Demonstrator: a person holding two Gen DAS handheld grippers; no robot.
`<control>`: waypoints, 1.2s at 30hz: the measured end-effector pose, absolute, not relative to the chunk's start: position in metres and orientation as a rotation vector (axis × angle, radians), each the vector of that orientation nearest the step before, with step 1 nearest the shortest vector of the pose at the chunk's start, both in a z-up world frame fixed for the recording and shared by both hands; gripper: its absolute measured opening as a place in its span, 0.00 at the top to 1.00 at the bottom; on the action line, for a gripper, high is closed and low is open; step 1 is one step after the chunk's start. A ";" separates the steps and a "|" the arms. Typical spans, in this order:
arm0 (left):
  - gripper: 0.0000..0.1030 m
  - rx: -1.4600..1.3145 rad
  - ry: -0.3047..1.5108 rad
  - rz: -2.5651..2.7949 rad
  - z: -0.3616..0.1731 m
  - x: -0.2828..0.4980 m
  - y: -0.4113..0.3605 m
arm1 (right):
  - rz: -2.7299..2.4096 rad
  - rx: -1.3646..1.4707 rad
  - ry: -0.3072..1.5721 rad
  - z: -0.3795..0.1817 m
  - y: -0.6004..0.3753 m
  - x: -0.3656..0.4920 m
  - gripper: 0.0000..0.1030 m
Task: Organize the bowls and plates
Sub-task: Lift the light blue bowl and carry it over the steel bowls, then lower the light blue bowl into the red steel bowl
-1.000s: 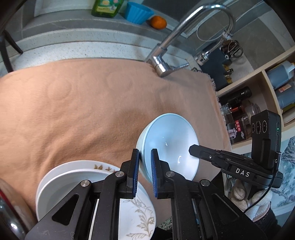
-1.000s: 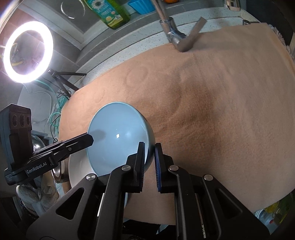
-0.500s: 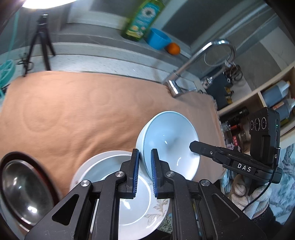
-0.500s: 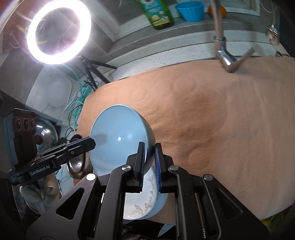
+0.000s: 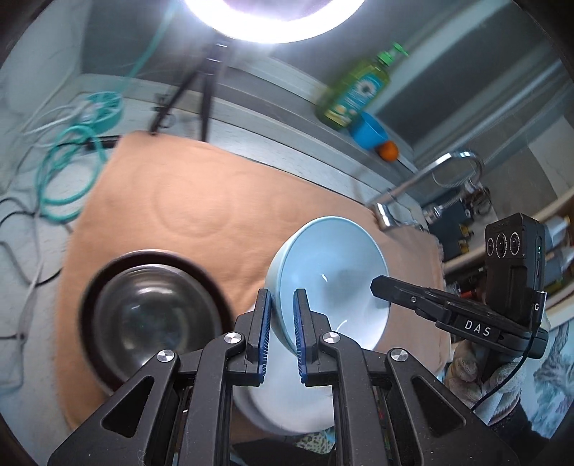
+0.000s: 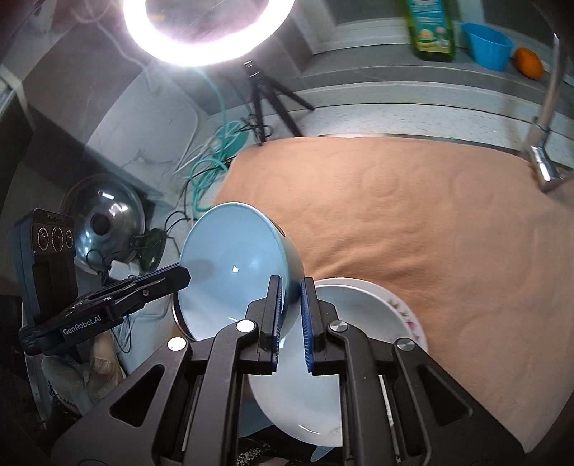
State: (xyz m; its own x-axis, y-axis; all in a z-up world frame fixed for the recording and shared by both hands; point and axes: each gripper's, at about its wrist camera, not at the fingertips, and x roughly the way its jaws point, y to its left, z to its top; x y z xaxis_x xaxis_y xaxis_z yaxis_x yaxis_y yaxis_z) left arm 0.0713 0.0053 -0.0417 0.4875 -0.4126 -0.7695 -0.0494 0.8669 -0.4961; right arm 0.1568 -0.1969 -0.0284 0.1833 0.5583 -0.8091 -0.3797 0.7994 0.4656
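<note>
Light blue bowl (image 5: 333, 276) held in the air above the orange towel (image 5: 201, 200) on the counter, tipped on edge. In left wrist view, cavity opens rightward, rim plane near vertical. In right wrist view, same bowl (image 6: 229, 265) shows cavity opening leftward. Left tool (image 5: 280, 337) closed down narrow on near-left rim, blue pads on either side of wall. Right tool (image 6: 291, 326) likewise pinched narrow on opposite rim, one pad inside, one outside. Each tool visible in other's view at far side of bowl. Below bowl: white plate (image 6: 362, 315) with floral border, lying flat on towel, partly hidden by tool bodies. To left of plate: steel bowl (image 5: 150, 315) in dark ring, blurred. Ring light (image 6: 201, 32) on tripod behind towel; green soap bottle (image 5: 355, 93), blue cup (image 5: 369, 131) and orange (image 5: 388, 150) on back ledge; faucet (image 5: 423, 182) at right.
</note>
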 end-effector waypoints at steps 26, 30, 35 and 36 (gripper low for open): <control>0.90 -0.614 1.069 -0.031 -0.070 0.026 0.094 | 0.795 0.039 1.327 -0.071 -0.080 0.143 0.90; 0.90 -0.620 1.086 -0.028 -0.076 0.027 0.097 | 0.787 0.029 1.339 -0.078 -0.076 0.143 0.90; 0.90 -0.620 1.101 -0.030 -0.082 0.028 0.097 | 0.773 0.017 1.356 -0.087 -0.074 0.145 0.90; 0.90 -0.618 1.104 -0.030 -0.082 0.028 0.096 | 0.772 0.016 1.359 -0.088 -0.074 0.145 0.90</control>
